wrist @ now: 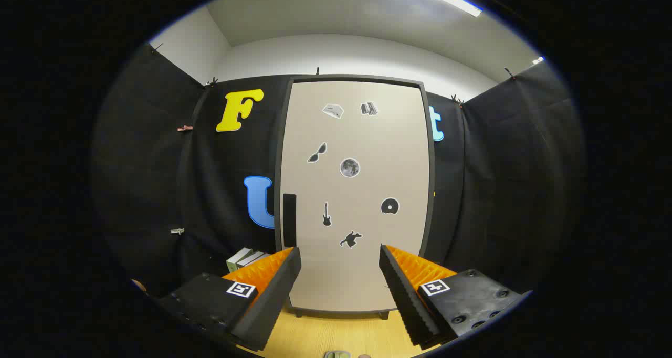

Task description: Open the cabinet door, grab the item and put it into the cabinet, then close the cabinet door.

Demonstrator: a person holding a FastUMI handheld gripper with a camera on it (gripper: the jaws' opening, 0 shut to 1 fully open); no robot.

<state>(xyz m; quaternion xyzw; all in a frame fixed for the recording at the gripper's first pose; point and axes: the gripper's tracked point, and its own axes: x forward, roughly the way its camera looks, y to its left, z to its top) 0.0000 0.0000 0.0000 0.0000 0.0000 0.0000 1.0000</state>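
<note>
A tall cabinet (357, 190) with a pale door in a dark frame stands straight ahead on the wooden tabletop (336, 334). The door is closed and carries several small dark stickers. A dark vertical handle (289, 220) sits on its left edge, just above my left fingertip. My gripper (340, 255) is open, with nothing between the fingers; it points at the lower part of the door, a short way off. Left of the cabinet, behind my left finger, a small stack of books or boxes (245, 258) shows. A small greenish thing (337, 354) peeks out on the tabletop between the fingers' bases.
Black cloth walls close in the booth on the left, right and behind the cabinet. A white wall and ceiling with a strip light rise above. A strip of wooden tabletop lies between my fingers and the cabinet's foot.
</note>
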